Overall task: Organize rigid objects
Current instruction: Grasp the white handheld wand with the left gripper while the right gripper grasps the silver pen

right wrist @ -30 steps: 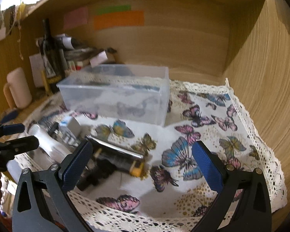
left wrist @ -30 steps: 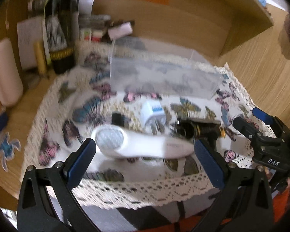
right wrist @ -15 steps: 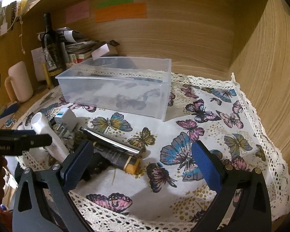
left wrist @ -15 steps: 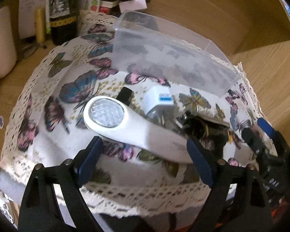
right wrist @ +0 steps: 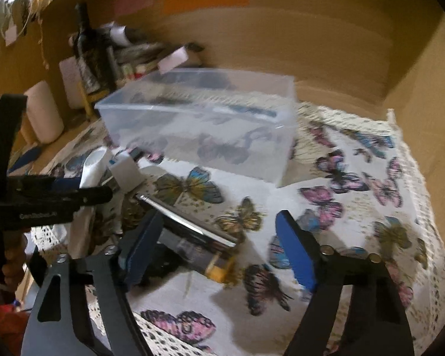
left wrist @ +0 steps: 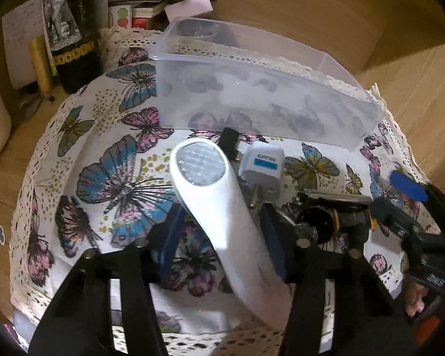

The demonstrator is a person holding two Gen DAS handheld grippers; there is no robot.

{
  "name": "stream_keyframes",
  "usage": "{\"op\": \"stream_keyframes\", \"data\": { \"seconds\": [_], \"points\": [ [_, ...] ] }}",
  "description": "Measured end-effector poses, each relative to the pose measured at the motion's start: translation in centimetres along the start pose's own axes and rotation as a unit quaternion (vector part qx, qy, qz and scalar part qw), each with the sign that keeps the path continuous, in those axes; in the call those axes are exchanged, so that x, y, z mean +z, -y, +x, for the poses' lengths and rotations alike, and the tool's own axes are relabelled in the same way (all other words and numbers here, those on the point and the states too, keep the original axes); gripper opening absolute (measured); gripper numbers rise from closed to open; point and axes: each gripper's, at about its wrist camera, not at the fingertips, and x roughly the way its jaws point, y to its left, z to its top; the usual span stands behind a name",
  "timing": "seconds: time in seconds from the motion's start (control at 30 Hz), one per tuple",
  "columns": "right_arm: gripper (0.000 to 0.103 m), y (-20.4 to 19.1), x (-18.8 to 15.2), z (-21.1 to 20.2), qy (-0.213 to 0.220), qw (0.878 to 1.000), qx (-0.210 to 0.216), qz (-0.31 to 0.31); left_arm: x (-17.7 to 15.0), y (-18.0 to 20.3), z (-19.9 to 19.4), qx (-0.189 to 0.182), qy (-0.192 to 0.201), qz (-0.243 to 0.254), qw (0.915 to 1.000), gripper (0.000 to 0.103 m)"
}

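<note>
A white handheld device with a round mesh head (left wrist: 210, 195) lies on the butterfly cloth (left wrist: 103, 178); my left gripper (left wrist: 222, 246) has closed around its handle, pads at both sides. Behind it lie a white plug adapter (left wrist: 262, 164) and a small black piece (left wrist: 228, 141). A black and yellow tool with a silver bar (right wrist: 192, 234) lies to the right. My right gripper (right wrist: 222, 249) is open, hovering with its left pad over that tool; it also shows in the left wrist view (left wrist: 412, 210). A clear plastic box (right wrist: 198, 124) stands behind, also seen from the left wrist (left wrist: 252, 95).
A dark wine bottle (left wrist: 71, 29), papers and small boxes (left wrist: 151, 3) crowd the back left corner. A pale cylinder (right wrist: 43, 115) stands at the left. Wooden walls (right wrist: 341, 44) close the back and right. The cloth's lace edge (left wrist: 192, 344) hangs at the front.
My left gripper moved forward and down and closed its jaws around the white device's handle. My right gripper moved down toward the black tool and its jaws narrowed somewhat.
</note>
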Motion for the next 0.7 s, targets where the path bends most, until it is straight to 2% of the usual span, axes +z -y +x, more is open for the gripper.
{"op": "stream_keyframes", "data": {
  "seconds": [0.03,0.17,0.27,0.6,0.7],
  "points": [
    [0.067,-0.3,0.2,0.6,-0.012,1.000,0.006,-0.006,0.0,-0.3,-0.2,-0.002,0.000,0.002,1.0000,0.047],
    [0.049,-1.1,0.5,2.3,-0.048,0.998,0.018,-0.022,-0.2,-0.9,-0.7,-0.007,-0.002,0.019,0.9998,0.038],
    [0.047,-1.0,0.7,2.8,-0.066,0.997,0.040,-0.022,-0.4,-1.4,-1.2,-0.006,0.000,0.034,0.9994,0.032],
    [0.040,-2.0,1.8,4.5,-0.098,0.993,0.028,-0.062,0.8,-2.1,-0.6,-0.017,-0.018,0.041,0.9989,0.032],
    [0.039,-2.2,1.9,5.6,-0.111,0.992,0.021,-0.064,1.4,-2.1,0.0,-0.013,-0.020,0.039,0.9990,0.037]
  ]
}}
